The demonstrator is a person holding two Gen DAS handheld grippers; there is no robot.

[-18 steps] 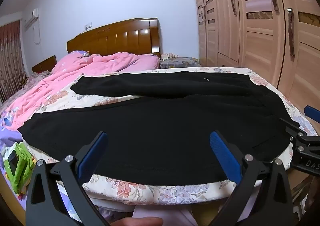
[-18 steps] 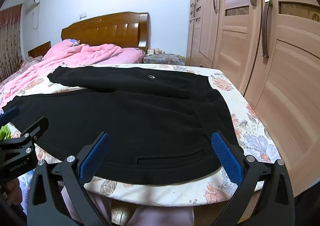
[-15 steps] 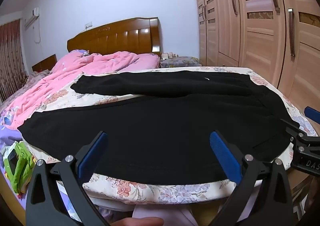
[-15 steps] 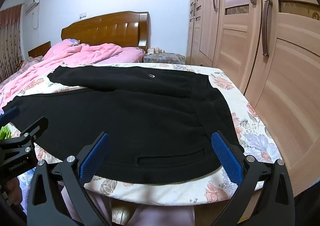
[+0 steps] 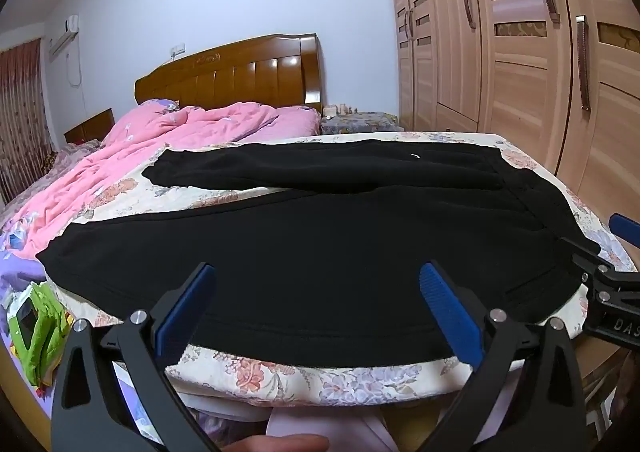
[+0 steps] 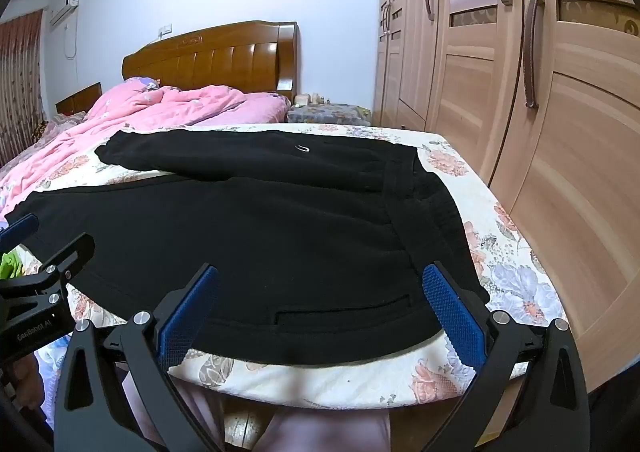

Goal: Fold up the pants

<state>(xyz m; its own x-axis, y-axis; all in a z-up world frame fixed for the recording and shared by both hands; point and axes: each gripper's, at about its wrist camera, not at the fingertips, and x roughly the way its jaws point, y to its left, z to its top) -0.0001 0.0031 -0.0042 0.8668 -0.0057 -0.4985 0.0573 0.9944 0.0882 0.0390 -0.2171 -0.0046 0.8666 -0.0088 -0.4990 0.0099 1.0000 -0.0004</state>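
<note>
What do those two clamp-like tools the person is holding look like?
Both are alike. The left gripper and right gripper each have two black angular metal arms with silver bolts, tipped by blue textured pads. White lettering marks each body, only partly readable.

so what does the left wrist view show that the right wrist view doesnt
Only the left wrist view: the whole left end of the black fabric pants down to the leg hem, a purple sheet beside it, and most of a bright green plastic object.

Only the right wrist view: the slit back pocket head-on and the floral sheet's right edge by the wooden wardrobe.

Both: pants spread flat, pink quilt, wooden headboard, left gripper and right gripper open, holding nothing.
</note>
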